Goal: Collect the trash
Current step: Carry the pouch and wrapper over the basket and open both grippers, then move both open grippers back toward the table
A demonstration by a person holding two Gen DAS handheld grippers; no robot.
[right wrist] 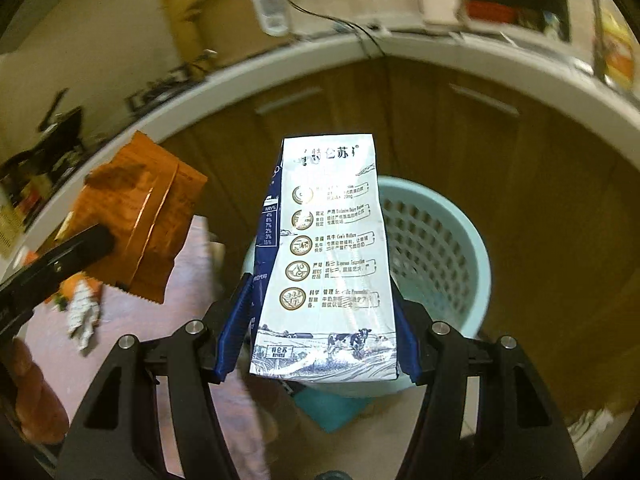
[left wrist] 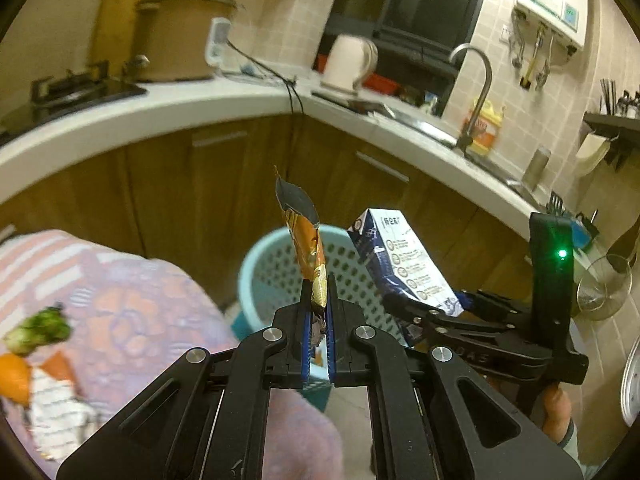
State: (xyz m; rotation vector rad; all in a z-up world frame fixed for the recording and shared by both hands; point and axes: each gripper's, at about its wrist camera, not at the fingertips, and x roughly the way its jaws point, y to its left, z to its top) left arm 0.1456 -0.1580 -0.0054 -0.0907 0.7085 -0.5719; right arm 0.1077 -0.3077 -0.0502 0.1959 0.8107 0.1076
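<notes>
My left gripper (left wrist: 318, 304) is shut on an orange foil snack wrapper (left wrist: 308, 240), held upright in front of a light blue perforated trash basket (left wrist: 262, 276). My right gripper (right wrist: 324, 316) is shut on a white and blue milk carton (right wrist: 332, 248), held upright above the same basket (right wrist: 432, 248) on the floor. The wrapper also shows in the right wrist view (right wrist: 140, 224) at the left, held by the left gripper. The carton also shows in the left wrist view (left wrist: 404, 260) at the right.
A table with a pink patterned cloth (left wrist: 132, 312) at the left carries a green vegetable scrap (left wrist: 40, 330), orange peel (left wrist: 14, 376) and crumpled white paper (left wrist: 56, 412). A white counter (left wrist: 224, 100) with wooden cabinets curves behind the basket, with a pot, kettle (left wrist: 350, 64) and faucet (left wrist: 476, 92).
</notes>
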